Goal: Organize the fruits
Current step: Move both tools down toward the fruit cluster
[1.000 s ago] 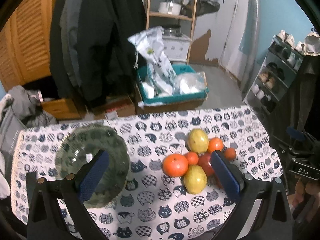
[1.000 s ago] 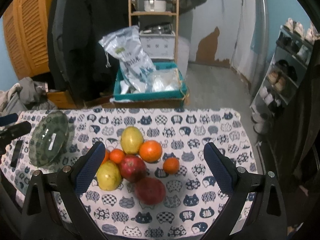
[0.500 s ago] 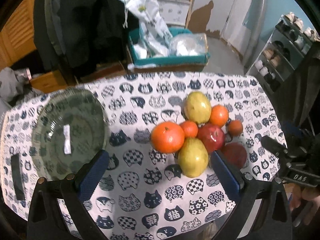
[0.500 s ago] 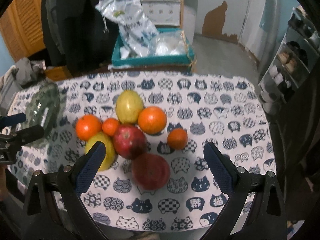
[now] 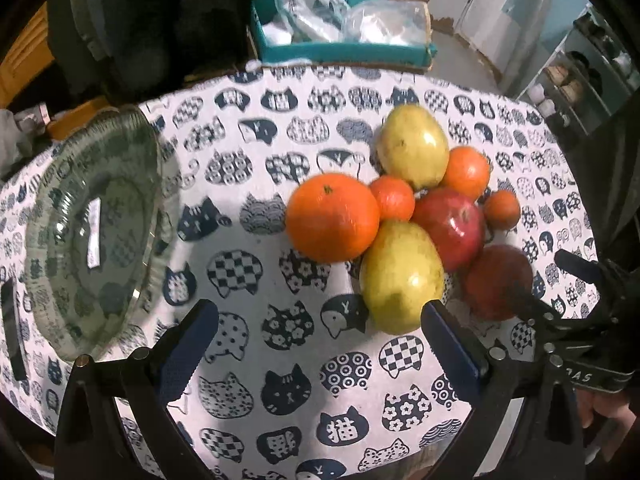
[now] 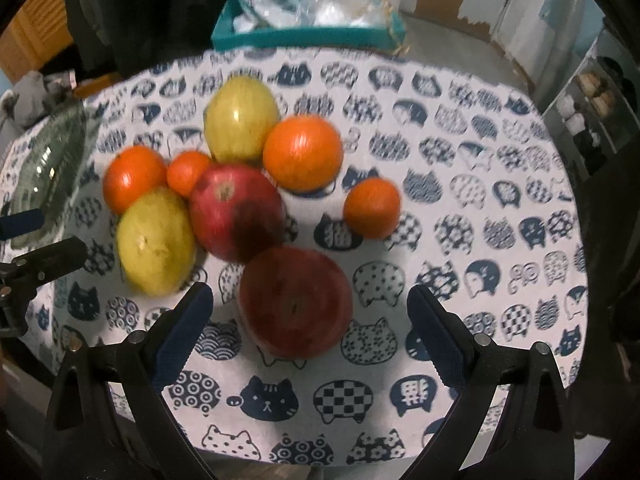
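Observation:
A pile of fruit lies on the cat-print tablecloth [image 5: 280,360]: a large orange [image 5: 332,218], two yellow-green fruits [image 5: 402,276] [image 5: 414,146], a red apple [image 5: 450,228], a dark red apple [image 5: 498,282] and small oranges. An empty glass plate [image 5: 96,232] sits to the left. My left gripper [image 5: 318,338] is open, low over the cloth just before the pile. My right gripper [image 6: 308,330] is open, with the dark red apple [image 6: 296,302] just ahead between its fingers. The other red apple [image 6: 236,212] lies behind it.
A teal box [image 5: 344,50] holding plastic bags stands on the floor beyond the table. Dark coats hang at the back left. A shoe rack [image 5: 580,76] stands at the right. A black phone-like object [image 5: 12,334] lies at the table's left edge.
Both grippers have come down and forward toward the fruit pile, which now looks much larger. The right gripper now frames the dark red apple. No fruit has moved.

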